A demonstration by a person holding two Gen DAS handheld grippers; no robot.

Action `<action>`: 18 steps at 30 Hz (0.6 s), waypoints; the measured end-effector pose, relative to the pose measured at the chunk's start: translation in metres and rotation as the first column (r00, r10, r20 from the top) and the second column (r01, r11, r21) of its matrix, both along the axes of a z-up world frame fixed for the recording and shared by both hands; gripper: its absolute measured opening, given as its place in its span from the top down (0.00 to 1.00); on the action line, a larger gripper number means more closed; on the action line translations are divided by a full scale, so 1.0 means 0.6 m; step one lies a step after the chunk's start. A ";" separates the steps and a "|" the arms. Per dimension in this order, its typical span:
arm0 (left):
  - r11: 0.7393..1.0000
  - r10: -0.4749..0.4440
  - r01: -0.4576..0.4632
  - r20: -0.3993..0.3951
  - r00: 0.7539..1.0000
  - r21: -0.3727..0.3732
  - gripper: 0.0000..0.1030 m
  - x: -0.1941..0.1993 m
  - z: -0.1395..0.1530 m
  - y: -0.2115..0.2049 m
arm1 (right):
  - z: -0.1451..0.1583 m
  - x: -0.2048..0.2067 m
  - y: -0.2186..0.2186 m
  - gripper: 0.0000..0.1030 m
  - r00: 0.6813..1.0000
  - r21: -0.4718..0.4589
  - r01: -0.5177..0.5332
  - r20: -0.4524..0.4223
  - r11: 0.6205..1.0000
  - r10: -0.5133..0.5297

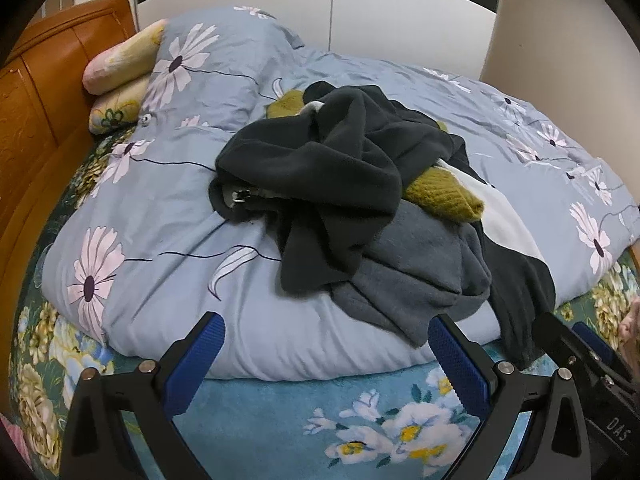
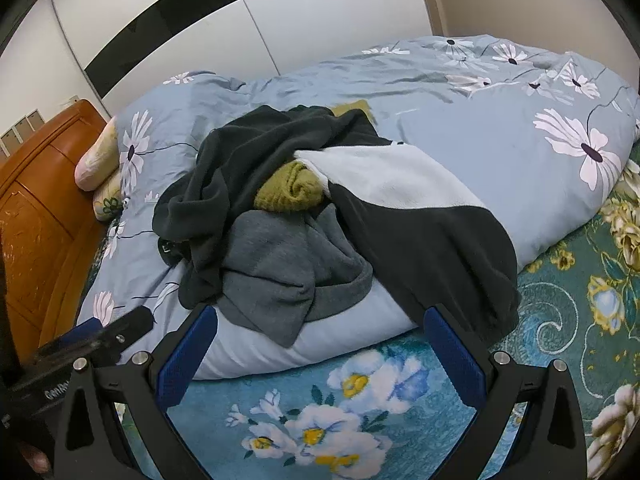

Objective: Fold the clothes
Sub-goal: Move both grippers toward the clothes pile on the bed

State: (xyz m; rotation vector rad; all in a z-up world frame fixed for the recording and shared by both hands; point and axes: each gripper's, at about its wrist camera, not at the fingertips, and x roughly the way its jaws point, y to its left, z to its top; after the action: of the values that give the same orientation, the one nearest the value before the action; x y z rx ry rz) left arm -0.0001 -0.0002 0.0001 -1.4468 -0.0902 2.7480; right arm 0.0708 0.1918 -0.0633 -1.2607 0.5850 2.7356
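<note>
A heap of clothes lies on a blue flowered duvet (image 1: pixel 168 200) (image 2: pixel 480 160) on the bed. On top is a dark fleece garment (image 1: pixel 320 160) (image 2: pixel 256 152). A grey garment (image 1: pixel 416 264) (image 2: pixel 280 264) spills toward the near edge, an olive knit (image 1: pixel 444 192) (image 2: pixel 290 192) pokes out of the middle, and a black-and-white piece (image 1: pixel 508 224) (image 2: pixel 400 184) drapes to the right. My left gripper (image 1: pixel 326 360) hangs open above the near edge of the duvet, nothing between its blue pads. My right gripper (image 2: pixel 320 352) is open too, just short of the heap.
An orange wooden headboard (image 1: pixel 36 120) (image 2: pixel 36 208) with two pillows (image 1: pixel 120 60) (image 2: pixel 96 160) stands at the left. A teal flowered sheet (image 1: pixel 320 420) (image 2: pixel 560 320) shows under the duvet. White wardrobe doors (image 1: pixel 400 8) (image 2: pixel 320 20) rise behind the bed.
</note>
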 end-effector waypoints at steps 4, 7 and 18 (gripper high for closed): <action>1.000 0.002 -0.002 -0.002 1.000 0.005 0.00 -0.003 0.002 -0.010 | 0.012 -0.003 -0.004 0.00 1.000 0.013 -0.007 0.009 1.000 0.007; 0.999 -0.013 0.012 -0.024 1.000 -0.041 0.00 0.003 0.008 0.010 | 0.018 0.010 -0.010 0.00 1.000 0.023 -0.005 -0.022 1.000 0.006; 1.000 0.011 -0.012 -0.018 1.000 -0.027 0.00 0.014 -0.006 0.008 | 0.011 0.019 -0.019 0.00 1.000 0.006 -0.026 -0.003 1.000 0.027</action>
State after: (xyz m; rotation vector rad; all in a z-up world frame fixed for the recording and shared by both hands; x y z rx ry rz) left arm 0.0082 0.0044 -0.0037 -1.4320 -0.0611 2.7819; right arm 0.0824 0.1807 -0.0570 -1.2725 0.5641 2.7590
